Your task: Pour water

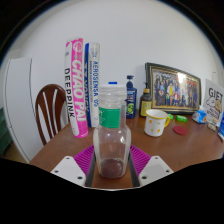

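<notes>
Fingers: gripper (pixel 112 165) clenched on the jar — one magenta pad (pixel 84 158) pressed to each side of it.
Jar: clear glass jar (pixel 112 143), squat shoulders, pale lid, smooth see-through wall; held upright between the fingers, over the near edge of the tabletop.
Tabletop: brown wood (pixel 185 143), smooth, rounded edge.
Beyond jar: green-labelled bottle (pixel 108 106) directly behind it; dark bottle with blue cap (pixel 131 97); cream mug (pixel 156 122), glossy.
Wall side: tall pink-and-white boxes (pixel 77 72) standing upright; framed picture (pixel 173 89) leaning.
Seat: wooden chair (pixel 48 108) — curved back.
</notes>
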Action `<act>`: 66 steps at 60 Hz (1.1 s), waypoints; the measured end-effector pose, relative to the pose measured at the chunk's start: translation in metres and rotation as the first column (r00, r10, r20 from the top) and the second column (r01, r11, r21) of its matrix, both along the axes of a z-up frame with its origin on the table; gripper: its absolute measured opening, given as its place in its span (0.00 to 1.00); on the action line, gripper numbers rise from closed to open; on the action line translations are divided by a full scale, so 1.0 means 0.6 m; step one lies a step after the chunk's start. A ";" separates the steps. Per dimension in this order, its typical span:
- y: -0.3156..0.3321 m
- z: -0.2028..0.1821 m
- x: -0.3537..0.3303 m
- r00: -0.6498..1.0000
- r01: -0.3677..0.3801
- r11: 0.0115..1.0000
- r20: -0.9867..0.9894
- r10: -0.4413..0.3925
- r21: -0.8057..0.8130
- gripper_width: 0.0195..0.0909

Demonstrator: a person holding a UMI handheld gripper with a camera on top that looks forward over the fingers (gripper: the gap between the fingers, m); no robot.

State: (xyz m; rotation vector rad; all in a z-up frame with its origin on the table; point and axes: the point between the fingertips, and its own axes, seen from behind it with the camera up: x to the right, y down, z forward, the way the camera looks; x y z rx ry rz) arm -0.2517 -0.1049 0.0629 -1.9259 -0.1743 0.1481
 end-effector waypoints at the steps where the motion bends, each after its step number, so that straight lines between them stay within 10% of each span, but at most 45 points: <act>1: 0.001 0.001 0.000 1.000 0.001 1.000 0.001 -0.001 0.004 0.47; 21: 0.028 0.039 -0.012 1.000 -0.006 1.000 -0.027 0.007 0.012 0.35; 35: 0.140 0.138 -0.030 0.899 0.040 0.999 -0.435 -0.050 -0.033 0.35; 50: 0.268 0.199 -0.009 0.350 0.023 0.974 -0.911 -0.217 -0.223 0.35; 66: 0.333 0.222 0.015 -0.275 -0.097 0.949 -0.908 -0.316 -0.301 0.35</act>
